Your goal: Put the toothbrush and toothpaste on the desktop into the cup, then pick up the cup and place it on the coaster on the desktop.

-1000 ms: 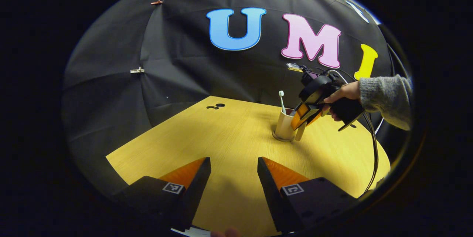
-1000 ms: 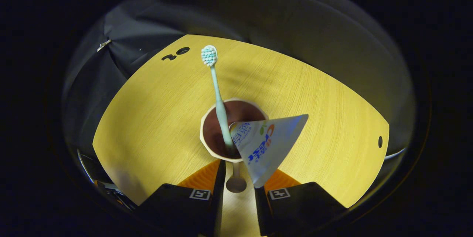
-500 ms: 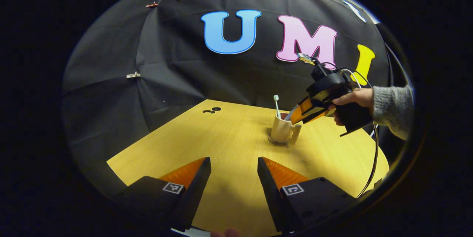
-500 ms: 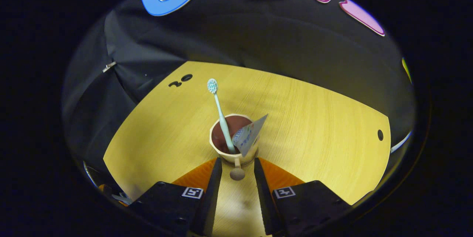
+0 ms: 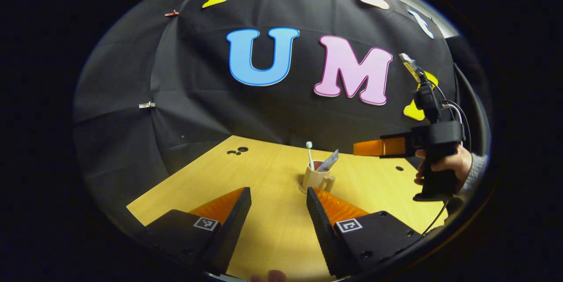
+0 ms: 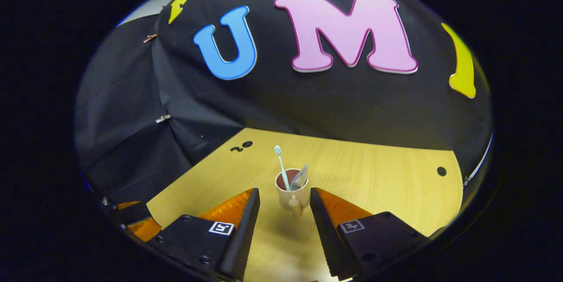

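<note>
With toothbrush [image 6: 281,167] and toothpaste tube [image 6: 300,178] both standing in the mug [image 6: 292,194] mid-worktop [image 6: 378,176], I judge tipping likeliest if a jaw clips its handle. Left gripper [image 5: 278,211] hovers low, jaws apart, empty. Right gripper [image 6: 283,216], level in a hand [image 5: 444,165], faces the mug, jaws apart, empty.

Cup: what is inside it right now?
The cup holds the toothbrush, standing head up, and the toothpaste, whose flat end sticks out over the rim. Their lower ends are hidden by the cup wall.
</note>
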